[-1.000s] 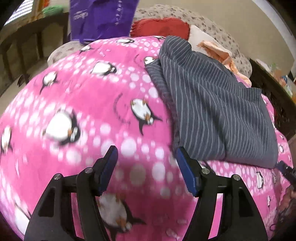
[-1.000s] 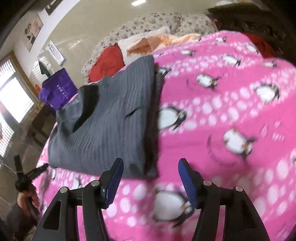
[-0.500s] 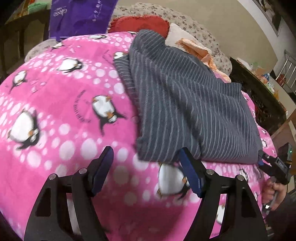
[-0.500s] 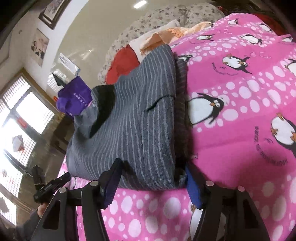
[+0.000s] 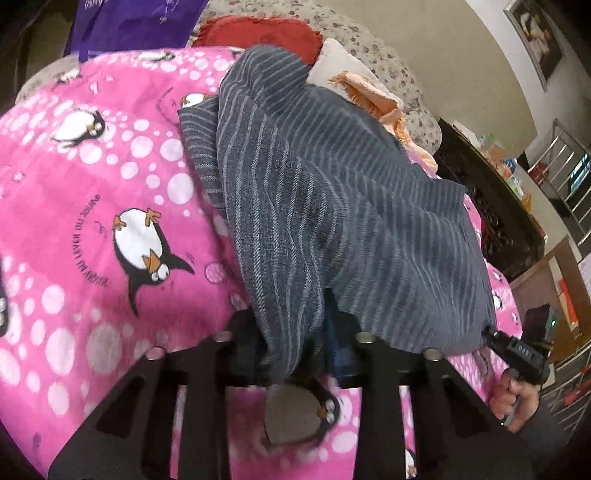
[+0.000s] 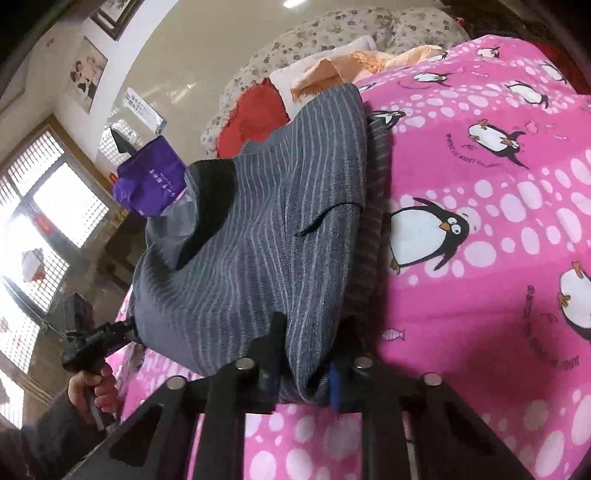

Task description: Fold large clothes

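Observation:
A folded grey striped garment (image 5: 332,206) lies on a pink penguin blanket (image 5: 92,192). My left gripper (image 5: 295,350) is shut on the garment's near left corner, and the cloth bunches between its jaws. My right gripper (image 6: 303,373) is shut on the garment (image 6: 258,258) at its near right corner. The near edge is lifted a little off the blanket (image 6: 498,258). Each view shows the other gripper at the far corner: the right one in the left wrist view (image 5: 521,350), the left one in the right wrist view (image 6: 96,339).
Beyond the garment lie a red cushion (image 5: 258,31), a white pillow and orange cloth (image 5: 376,99), and a floral bolster (image 6: 332,37). A purple bag (image 6: 151,177) stands at the far left. Dark wooden furniture (image 5: 491,218) borders the bed's right side.
Both grippers moved forward to the garment's near edge and closed on its two corners. The near edge now rises and bunches in the jaws.

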Demonstrator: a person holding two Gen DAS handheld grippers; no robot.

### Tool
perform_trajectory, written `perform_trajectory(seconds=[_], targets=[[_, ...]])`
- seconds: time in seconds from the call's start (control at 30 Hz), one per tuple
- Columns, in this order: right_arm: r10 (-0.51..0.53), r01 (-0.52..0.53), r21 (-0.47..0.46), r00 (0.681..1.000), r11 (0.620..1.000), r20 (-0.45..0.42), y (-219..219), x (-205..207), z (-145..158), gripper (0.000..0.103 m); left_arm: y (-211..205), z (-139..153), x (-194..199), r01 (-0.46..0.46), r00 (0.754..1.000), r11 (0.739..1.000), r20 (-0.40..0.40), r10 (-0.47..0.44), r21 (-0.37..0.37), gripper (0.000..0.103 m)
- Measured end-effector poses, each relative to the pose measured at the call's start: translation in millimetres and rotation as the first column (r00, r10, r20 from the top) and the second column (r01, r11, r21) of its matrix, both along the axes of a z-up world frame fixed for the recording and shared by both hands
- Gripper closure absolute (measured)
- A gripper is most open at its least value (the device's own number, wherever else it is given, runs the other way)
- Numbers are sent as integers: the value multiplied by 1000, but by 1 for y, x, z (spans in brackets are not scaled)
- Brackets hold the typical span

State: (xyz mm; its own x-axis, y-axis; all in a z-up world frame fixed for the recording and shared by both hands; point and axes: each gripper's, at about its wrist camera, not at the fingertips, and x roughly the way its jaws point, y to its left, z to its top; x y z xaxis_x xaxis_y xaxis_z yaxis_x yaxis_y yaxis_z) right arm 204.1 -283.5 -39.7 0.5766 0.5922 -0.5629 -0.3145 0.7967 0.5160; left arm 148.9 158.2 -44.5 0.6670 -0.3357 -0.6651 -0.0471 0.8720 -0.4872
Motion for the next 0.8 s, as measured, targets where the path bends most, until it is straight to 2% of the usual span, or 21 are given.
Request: perform_trajectory(seconds=[0.1, 0.23, 0.47, 0.57, 0.63, 0.7, 0.77, 0.8], targets=[[4, -4, 43, 1000, 999, -1, -7, -14, 8, 92, 0, 12, -21, 14, 1000, 1000, 12, -14, -3, 86], [27, -24, 125, 999, 992, -18, -23, -46, 17, 94, 1, 19, -56, 56, 998, 998, -1, -56, -12, 86], [100, -70, 229, 987, 971, -123, -36, -125, 1, 94, 12, 19, -144, 92, 994, 992, -56, -97, -89, 86], [119, -68, 290, 980, 955, -161, -41, -156, -4, 95, 16, 21, -168, 98, 992, 991, -70, -104, -87, 86], [94, -38, 263, 975, 964, -201, -46, -167, -9, 95, 15, 14, -173, 98, 990, 992, -94, -105, -78, 80], [-5, 46, 173, 974, 984, -226, -56, -167, -8, 95, 16, 8, -174, 83, 991, 995, -98, -88, -58, 73], [-146, 162, 81, 974, 983, -174, -70, -164, 9, 95, 13, 5, -175, 59, 996, 998, -69, -61, -26, 66], [-174, 183, 59, 976, 981, -132, -71, -161, 22, 95, 12, 5, -175, 48, 997, 999, -59, -49, -12, 58]])
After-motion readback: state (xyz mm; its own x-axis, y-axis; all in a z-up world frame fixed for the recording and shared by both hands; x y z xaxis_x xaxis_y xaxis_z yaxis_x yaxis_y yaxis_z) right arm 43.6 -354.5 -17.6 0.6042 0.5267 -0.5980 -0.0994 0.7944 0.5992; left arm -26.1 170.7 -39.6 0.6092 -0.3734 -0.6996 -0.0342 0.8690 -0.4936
